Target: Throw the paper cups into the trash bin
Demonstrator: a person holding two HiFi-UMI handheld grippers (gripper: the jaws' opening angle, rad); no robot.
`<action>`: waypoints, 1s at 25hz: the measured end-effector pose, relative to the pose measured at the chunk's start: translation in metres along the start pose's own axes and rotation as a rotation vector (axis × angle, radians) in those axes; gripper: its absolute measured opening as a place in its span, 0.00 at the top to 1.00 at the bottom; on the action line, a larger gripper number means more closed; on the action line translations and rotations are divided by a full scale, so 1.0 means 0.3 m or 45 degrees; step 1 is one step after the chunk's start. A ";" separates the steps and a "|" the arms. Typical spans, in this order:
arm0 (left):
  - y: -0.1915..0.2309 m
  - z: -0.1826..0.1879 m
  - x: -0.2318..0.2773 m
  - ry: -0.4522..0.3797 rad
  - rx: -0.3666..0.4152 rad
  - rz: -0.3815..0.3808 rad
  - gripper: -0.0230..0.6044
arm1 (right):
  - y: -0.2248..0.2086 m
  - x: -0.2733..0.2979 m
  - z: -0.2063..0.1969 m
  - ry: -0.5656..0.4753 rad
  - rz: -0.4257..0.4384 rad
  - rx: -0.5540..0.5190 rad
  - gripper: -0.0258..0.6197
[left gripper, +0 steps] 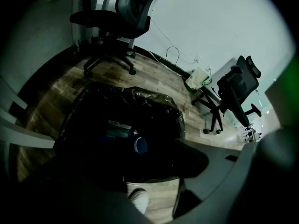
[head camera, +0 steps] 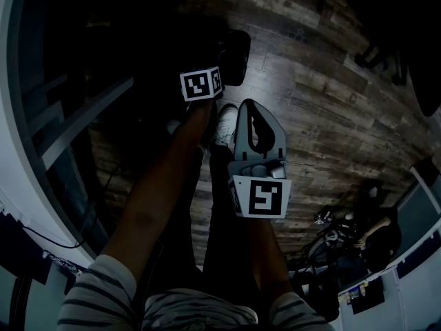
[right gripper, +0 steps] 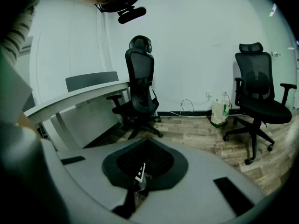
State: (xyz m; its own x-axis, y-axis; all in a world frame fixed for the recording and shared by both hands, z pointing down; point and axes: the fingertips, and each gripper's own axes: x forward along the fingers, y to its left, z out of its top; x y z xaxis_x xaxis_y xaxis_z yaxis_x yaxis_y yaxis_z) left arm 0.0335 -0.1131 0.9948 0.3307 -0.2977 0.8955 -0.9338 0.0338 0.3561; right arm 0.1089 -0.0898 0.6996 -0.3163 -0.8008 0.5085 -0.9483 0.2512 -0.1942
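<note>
The left gripper view looks down into a trash bin [left gripper: 156,99] lined with a black bag. A paper cup [left gripper: 140,145] with a bluish rim lies inside it, beside some other pale rubbish [left gripper: 117,126]. My left gripper [left gripper: 142,169] hangs over the bin's near side, open, with nothing between its jaws. In the head view that left gripper [head camera: 231,57] reaches forward into a dark area where the bin cannot be made out. My right gripper [head camera: 258,126] is held closer to my body and shut. In its own view the right gripper [right gripper: 137,183] holds nothing.
Black office chairs [right gripper: 140,87] [right gripper: 259,97] stand on the wood floor near a white wall, and a pale bag [right gripper: 218,112] leans by the skirting. A curved grey desk [right gripper: 70,101] runs along the left. My white shoe [head camera: 224,119] is beside the bin.
</note>
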 end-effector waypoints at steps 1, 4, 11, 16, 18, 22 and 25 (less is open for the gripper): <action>0.001 0.000 -0.002 -0.001 0.001 0.003 0.52 | 0.000 -0.001 0.000 0.002 0.000 0.001 0.94; 0.005 -0.003 -0.008 -0.001 -0.011 0.004 0.52 | 0.001 -0.005 -0.003 0.008 -0.001 -0.001 0.94; -0.004 0.000 -0.024 -0.010 -0.031 0.002 0.52 | 0.004 -0.009 0.021 -0.025 0.000 0.008 0.94; -0.007 0.004 -0.040 -0.018 -0.060 -0.001 0.52 | 0.010 -0.023 0.004 0.014 0.000 -0.003 0.94; -0.012 0.005 -0.048 -0.016 -0.070 -0.005 0.52 | 0.008 -0.032 0.003 0.031 -0.003 -0.001 0.94; -0.023 0.019 -0.075 -0.025 -0.063 -0.009 0.53 | 0.023 -0.034 0.053 -0.014 0.006 -0.012 0.94; -0.026 0.021 -0.112 -0.036 -0.055 0.005 0.59 | 0.029 -0.055 0.073 -0.019 0.011 -0.043 0.94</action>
State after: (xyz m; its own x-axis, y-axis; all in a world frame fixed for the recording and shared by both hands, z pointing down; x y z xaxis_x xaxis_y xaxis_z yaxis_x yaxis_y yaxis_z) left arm 0.0288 -0.1094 0.9602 0.3226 -0.3241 0.8893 -0.9281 0.0762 0.3645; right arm 0.1066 -0.0863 0.6711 -0.3239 -0.8067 0.4943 -0.9461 0.2759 -0.1698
